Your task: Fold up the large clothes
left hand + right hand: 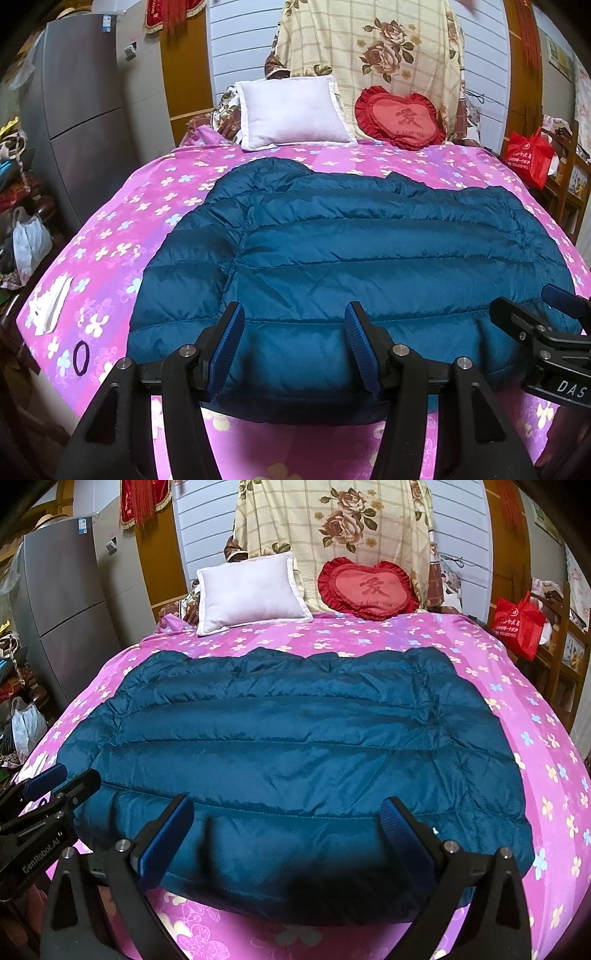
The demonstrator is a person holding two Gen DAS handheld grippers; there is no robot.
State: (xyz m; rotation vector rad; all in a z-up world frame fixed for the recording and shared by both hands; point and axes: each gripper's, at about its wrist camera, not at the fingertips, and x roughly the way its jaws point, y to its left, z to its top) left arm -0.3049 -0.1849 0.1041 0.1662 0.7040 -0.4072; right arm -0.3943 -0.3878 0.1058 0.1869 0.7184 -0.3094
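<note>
Left claw (295,339): spread wide, nothing gripped. Blue ribbed pads (227,347) straddle the near hem of the teal down jacket (369,254); whether they touch the fabric I can't tell.

Right claw (288,834): also wide apart, nothing between the pads. Fingers sit over the same near hem, toward the jacket's right half; contact unclear there too.

Each claw shows at the edge of the other's view: the right one at the left-wrist view's right edge, just beside the jacket's near-right corner; the left one at the right-wrist view's left edge, beside the near-left corner.

Jacket lies flat on the bed (110,229), on the pink flowered sheet, long side running left to right, quilted channels parallel to the near edge.

White pillow (291,110) and red heart cushion (400,118) at the head of the bed, well apart from the jacket. Dark hair tie (81,359) on the sheet near the jacket's left end.
</note>
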